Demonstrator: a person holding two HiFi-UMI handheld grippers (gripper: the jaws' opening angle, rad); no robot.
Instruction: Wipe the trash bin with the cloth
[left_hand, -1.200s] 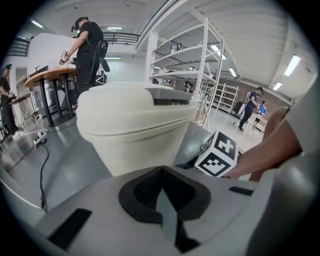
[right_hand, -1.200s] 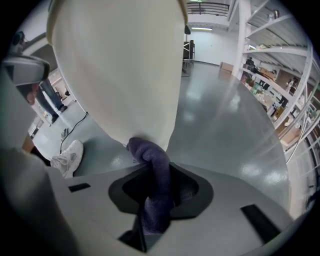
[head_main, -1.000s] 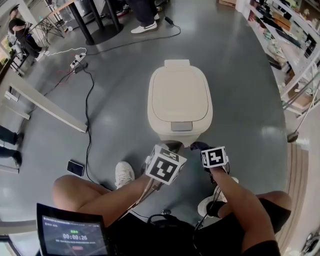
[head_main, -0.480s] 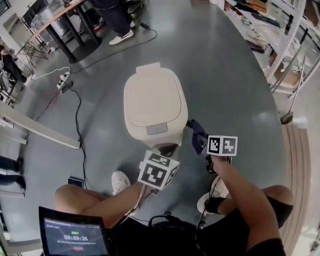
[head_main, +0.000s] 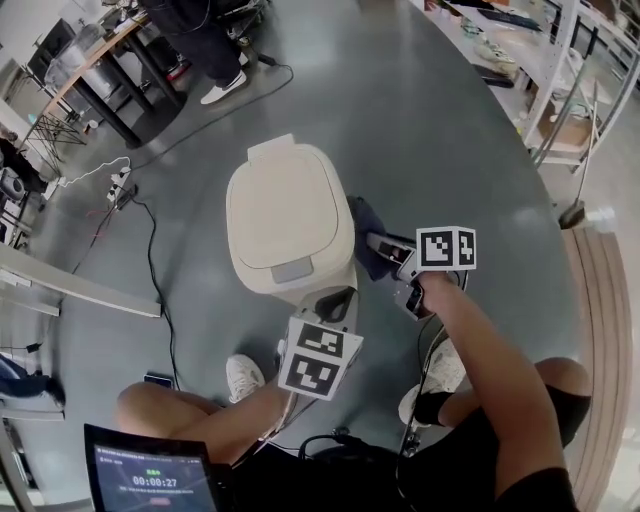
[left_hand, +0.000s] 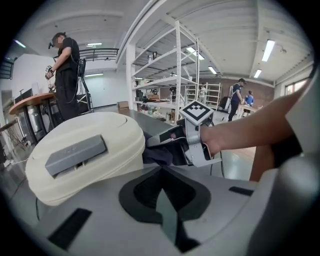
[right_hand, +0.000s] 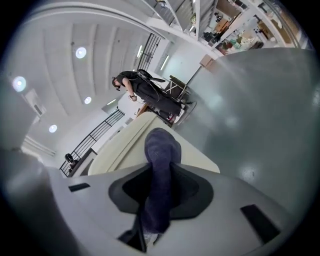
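Fingers on the right gripper (head_main: 385, 250) are pinched on the dark blue cloth (right_hand: 161, 150), a fold of which bulges out past their tips. In the head view the cloth sits right of centre, pressed to the right flank of the cream trash bin (head_main: 285, 210) just under the rim of its lid (head_main: 290, 195). From the right gripper view it seems to touch the bin wall, though the wide lens makes firm contact hard to confirm.

Fingers on the left gripper (head_main: 338, 300) are drawn together with nothing between them. That gripper sits just below centre of the head view, at the front of the bin under the grey latch (head_main: 291, 270), and I cannot tell whether it touches or braces the bin.

The bin stands upright on the grey floor (head_main: 450, 130), lid closed.

As for progress, I judge the wiping to be under way and on the bin's right side. No streaks, damp patches or dirt show on the plastic (its surface looks evenly cream everywhere), so nothing marks which parts are finished. The lid top, the front, the left side and the back may all be left to do.
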